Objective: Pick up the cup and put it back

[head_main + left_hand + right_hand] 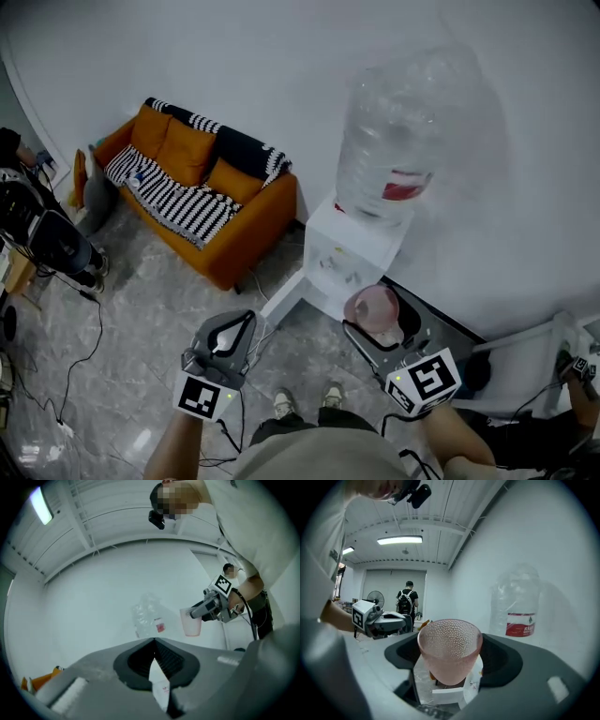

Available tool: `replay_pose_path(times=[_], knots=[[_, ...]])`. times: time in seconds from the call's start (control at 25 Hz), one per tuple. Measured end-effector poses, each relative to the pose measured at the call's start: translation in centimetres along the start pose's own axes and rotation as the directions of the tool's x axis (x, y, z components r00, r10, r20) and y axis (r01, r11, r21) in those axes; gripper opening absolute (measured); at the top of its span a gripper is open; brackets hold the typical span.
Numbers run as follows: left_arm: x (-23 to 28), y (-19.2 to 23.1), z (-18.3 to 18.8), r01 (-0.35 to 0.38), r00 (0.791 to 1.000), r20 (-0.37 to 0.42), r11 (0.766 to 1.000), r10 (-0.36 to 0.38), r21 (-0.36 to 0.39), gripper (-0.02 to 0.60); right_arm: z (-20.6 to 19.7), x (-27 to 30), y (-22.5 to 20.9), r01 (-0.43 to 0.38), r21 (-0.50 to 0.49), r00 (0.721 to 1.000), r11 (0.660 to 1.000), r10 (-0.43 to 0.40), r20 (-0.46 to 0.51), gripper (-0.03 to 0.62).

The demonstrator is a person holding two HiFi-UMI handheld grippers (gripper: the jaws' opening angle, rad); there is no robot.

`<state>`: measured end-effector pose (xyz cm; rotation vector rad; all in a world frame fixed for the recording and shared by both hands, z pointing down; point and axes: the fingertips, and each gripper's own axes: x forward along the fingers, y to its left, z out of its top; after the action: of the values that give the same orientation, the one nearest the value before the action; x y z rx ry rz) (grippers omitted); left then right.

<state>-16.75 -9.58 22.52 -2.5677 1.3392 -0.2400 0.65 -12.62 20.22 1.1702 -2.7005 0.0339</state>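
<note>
A pink dimpled cup (pixel 375 307) (pixel 450 651) stands upright between the jaws of my right gripper (pixel 377 328) (pixel 451 659), which is shut on its sides. The cup hangs in the air just in front of the white water dispenser (pixel 352 251) with its big clear bottle (pixel 389 141) (pixel 518 606). My left gripper (pixel 247 320) (pixel 153 642) is held to the left of the dispenser, its tips together and nothing between them. From the left gripper view, the right gripper (pixel 211 607) and the cup (pixel 191 622) show at the right, beside the bottle (pixel 147 616).
An orange sofa (pixel 202 183) with a striped blanket stands by the wall at the left. Cables and dark equipment (pixel 42 234) lie on the grey floor at far left. A white frame (pixel 553 337) is at the right. A person with a backpack (pixel 408 599) stands far off.
</note>
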Motion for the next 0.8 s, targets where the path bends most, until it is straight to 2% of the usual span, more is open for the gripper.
replay_pose_path(times=[0.04,0.16,0.32,0.44,0.8], knots=[[0.2,0.4,1.4,-0.003,1.000,0.005,1.000,0.003,0.024,0.002,0.6,-0.4,0.1,0.000,0.002,1.000,1.000,0.000,0.006,0.385],[0.4,0.3,4.4,-0.016,1.000,0.017,1.000,0.016,0.017,0.002,2.4,-1.6,0.5,0.000,0.000,0.999,1.000,0.000,0.038,0.385],[0.2,-0.9,8.6,-0.026,0.995,0.101,1.000,0.026,0.000,0.002,4.8,-3.3,0.7,0.008,-0.038,0.996,0.999,-0.005,0.088,0.385],[0.2,-2.1,10.7,-0.012,0.990,0.141,1.000,0.009,0.020,0.002,5.7,-4.2,0.7,0.002,-0.037,0.995,0.999,0.001,0.095,0.385],[1.9,-3.2,9.9,0.003,0.997,0.082,1.000,-0.005,0.029,0.002,5.1,-5.8,-0.4,0.012,0.001,0.996,1.000,-0.012,0.093,0.385]])
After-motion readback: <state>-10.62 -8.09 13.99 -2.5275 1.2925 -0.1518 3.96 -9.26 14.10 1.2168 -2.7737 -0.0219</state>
